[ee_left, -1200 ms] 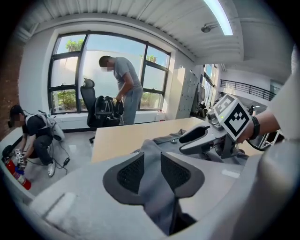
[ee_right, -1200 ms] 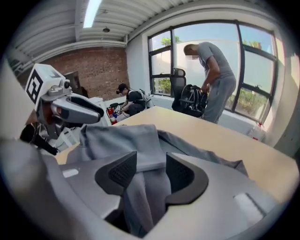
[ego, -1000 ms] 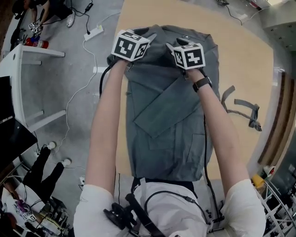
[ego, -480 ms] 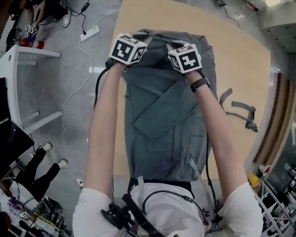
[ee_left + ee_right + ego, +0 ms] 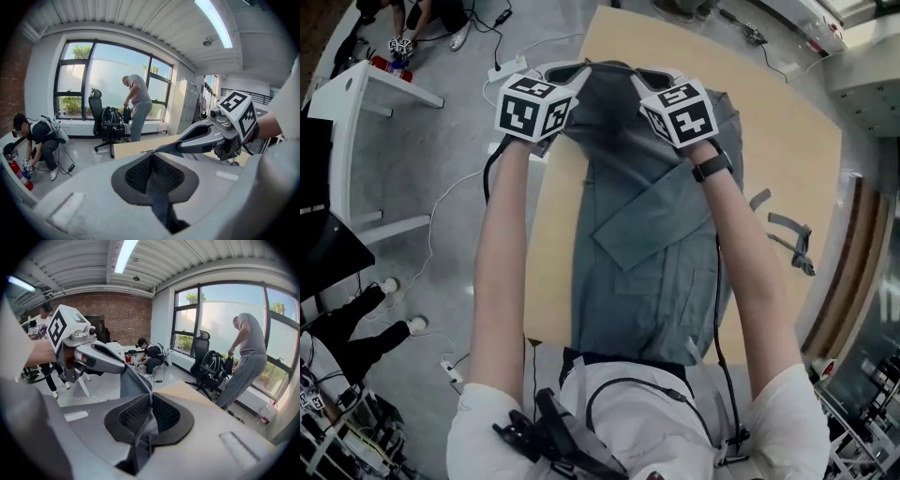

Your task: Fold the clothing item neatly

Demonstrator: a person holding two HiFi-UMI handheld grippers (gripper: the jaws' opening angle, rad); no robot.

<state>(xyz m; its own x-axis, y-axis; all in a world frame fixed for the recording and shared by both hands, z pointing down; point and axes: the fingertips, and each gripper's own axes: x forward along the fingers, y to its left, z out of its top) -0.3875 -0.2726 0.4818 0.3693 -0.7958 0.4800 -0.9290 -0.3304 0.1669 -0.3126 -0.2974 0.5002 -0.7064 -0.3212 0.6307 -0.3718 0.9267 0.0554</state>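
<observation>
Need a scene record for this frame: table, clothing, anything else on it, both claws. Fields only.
table: tan wood
garment: grey, lying lengthwise on the table, a flap folded across its middle
strap: grey, loose on the table, right of the garment
left claw: shut on the garment's far edge; jaws have just been closing, cloth between them
right claw: shut on the garment's far edge; jaws have just been closing, cloth between them
fold: not yet made

A grey-green garment (image 5: 661,262) of thin woven cloth lies lengthwise on a tan table (image 5: 778,159). It is folded narrow, with a triangular flap across its middle. Its far end is lifted off the surface by two corners. Its near end reaches the table's near edge.
</observation>
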